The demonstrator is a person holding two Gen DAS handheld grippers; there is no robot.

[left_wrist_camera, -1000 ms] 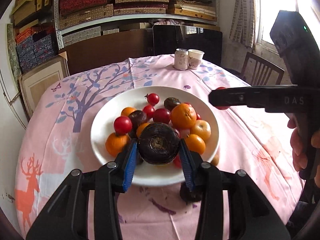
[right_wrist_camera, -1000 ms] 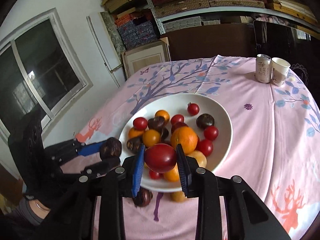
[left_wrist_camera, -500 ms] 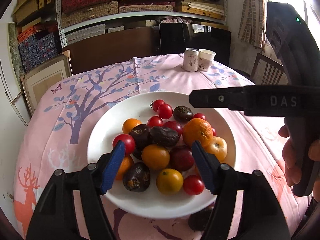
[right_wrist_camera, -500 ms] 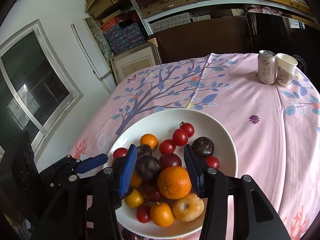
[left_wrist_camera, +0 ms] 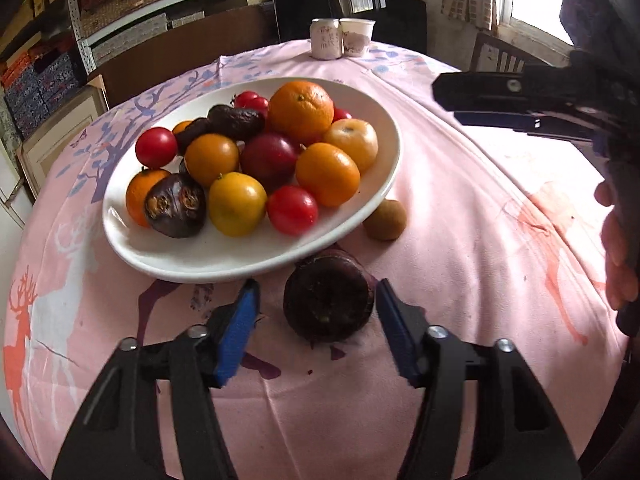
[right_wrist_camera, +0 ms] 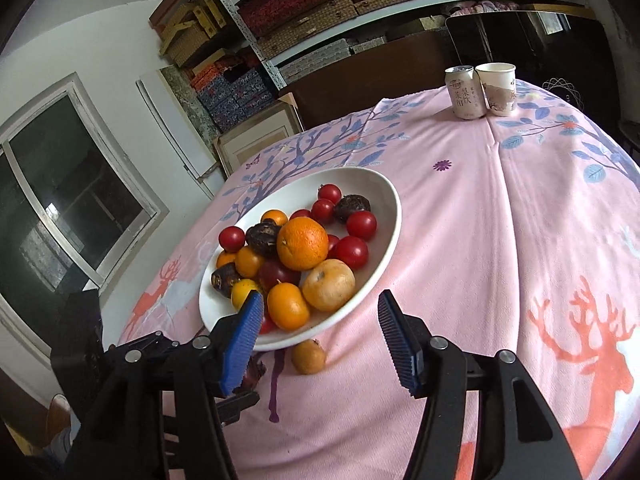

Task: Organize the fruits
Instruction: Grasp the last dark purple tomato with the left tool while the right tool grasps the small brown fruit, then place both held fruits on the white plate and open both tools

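Observation:
A white plate [left_wrist_camera: 168, 256] holds several fruits: a large orange [left_wrist_camera: 301, 111], tomatoes, small oranges and dark passion fruits. A dark purple fruit [left_wrist_camera: 326, 301] lies on the pink cloth just in front of the plate, between the open jaws of my left gripper [left_wrist_camera: 314, 322], which does not touch it. A small brown fruit [left_wrist_camera: 385, 219] lies by the plate's right rim. My right gripper [right_wrist_camera: 320, 338] is open and empty, above the plate's [right_wrist_camera: 372, 196] near rim and the brown fruit [right_wrist_camera: 308, 356]. It shows at the right in the left wrist view [left_wrist_camera: 520, 112].
A drink can [right_wrist_camera: 464, 92] and a paper cup [right_wrist_camera: 497, 88] stand at the table's far edge. A purple juice stain [right_wrist_camera: 274, 384] marks the cloth by the plate. A chair [left_wrist_camera: 500, 54] stands at the far right; shelves of boxes line the back wall.
Both grippers released their fruit into the plate and opened. They then pulled back and lower; the left now straddles the dark fruit on the cloth, the right hangs over the plate's near rim.

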